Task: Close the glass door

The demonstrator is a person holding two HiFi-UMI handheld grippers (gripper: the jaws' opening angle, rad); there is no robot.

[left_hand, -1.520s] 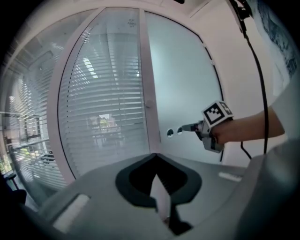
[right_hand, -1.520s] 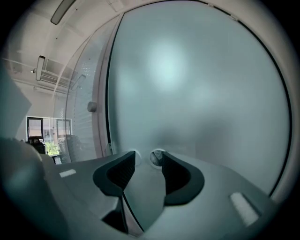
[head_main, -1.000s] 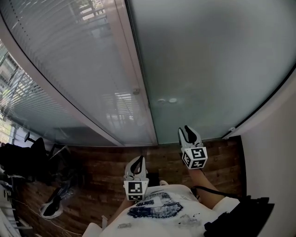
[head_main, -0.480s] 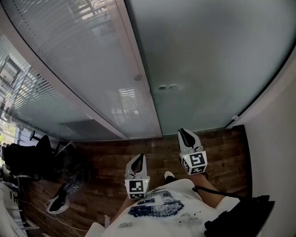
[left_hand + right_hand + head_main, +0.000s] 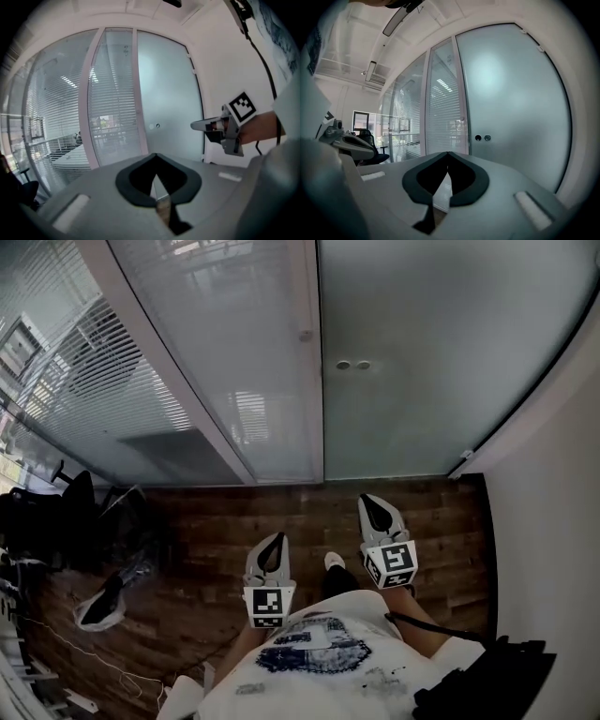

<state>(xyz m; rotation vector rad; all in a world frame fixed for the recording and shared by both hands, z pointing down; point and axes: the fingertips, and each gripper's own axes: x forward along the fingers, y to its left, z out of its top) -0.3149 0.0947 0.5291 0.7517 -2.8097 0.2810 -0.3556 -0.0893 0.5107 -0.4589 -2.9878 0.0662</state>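
The glass door [image 5: 422, 352] sits flush against its frame. Both grippers hang over the wood floor [image 5: 225, 521], clear of the door. The left gripper [image 5: 277, 540] has its fingers [image 5: 124, 185] pressed together, and the right gripper [image 5: 366, 502] has just been closing its fingers [image 5: 410, 185] on nothing.

Dark wood floor [image 5: 281, 512], white wall [image 5: 553, 549], slatted blinds [image 5: 141, 399] behind glass partition [image 5: 248, 343], black chair [image 5: 70, 507]

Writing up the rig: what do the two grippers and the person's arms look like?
The left gripper and right gripper are pale grey shells with black-lined jaws tapering to a point, each bearing a cube of black-and-white square markers. A black cable hangs behind the right one. The person wears a white shirt with a dark print.
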